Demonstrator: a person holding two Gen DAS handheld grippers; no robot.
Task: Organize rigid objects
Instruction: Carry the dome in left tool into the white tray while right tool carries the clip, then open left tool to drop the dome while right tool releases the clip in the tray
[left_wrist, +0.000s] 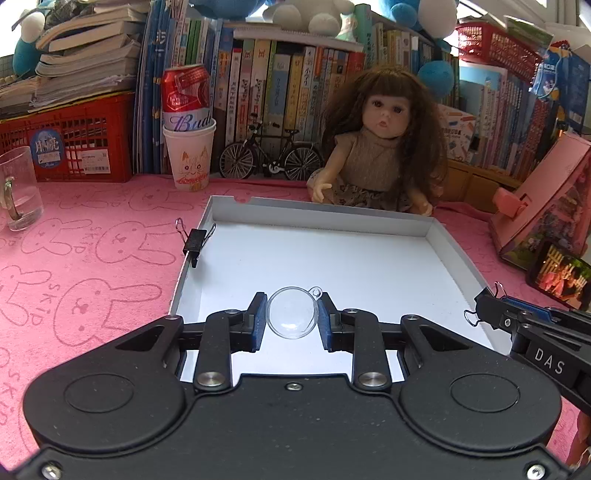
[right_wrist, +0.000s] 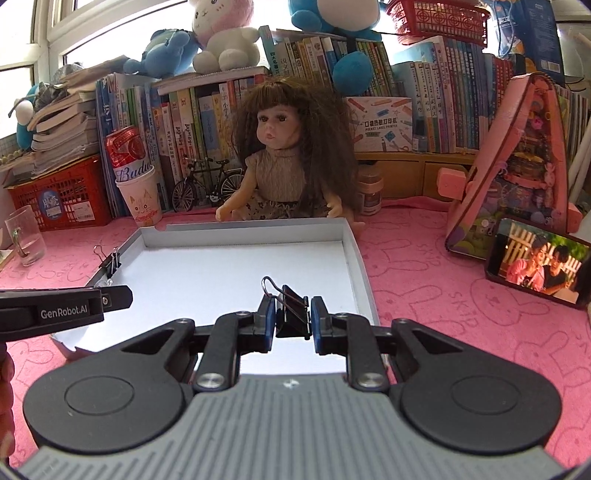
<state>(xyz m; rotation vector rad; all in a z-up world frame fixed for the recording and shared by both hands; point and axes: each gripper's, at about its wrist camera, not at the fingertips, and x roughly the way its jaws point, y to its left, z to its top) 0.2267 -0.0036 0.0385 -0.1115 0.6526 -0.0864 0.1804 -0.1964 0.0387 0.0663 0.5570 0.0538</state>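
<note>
A shallow white tray (left_wrist: 317, 216) (right_wrist: 243, 226) lies on the pink mat. My left gripper (left_wrist: 292, 318) is shut on a clear plastic half-sphere (left_wrist: 291, 314) with a small loop, held over the tray's near part. My right gripper (right_wrist: 293, 318) is shut on a black binder clip (right_wrist: 291, 310), held over the tray near its right wall; it shows at the right in the left wrist view (left_wrist: 487, 306). Another black binder clip (left_wrist: 195, 242) (right_wrist: 110, 263) is clamped on the tray's left wall.
A doll (left_wrist: 380, 147) (right_wrist: 284, 162) sits behind the tray. A paper cup holding a red can (left_wrist: 189, 155) (right_wrist: 138, 195), a model bicycle (left_wrist: 269, 153), a glass mug (left_wrist: 18, 188), a red crate (left_wrist: 74, 140), a pink toy house (right_wrist: 517, 166) and a phone (right_wrist: 535, 266) surround it.
</note>
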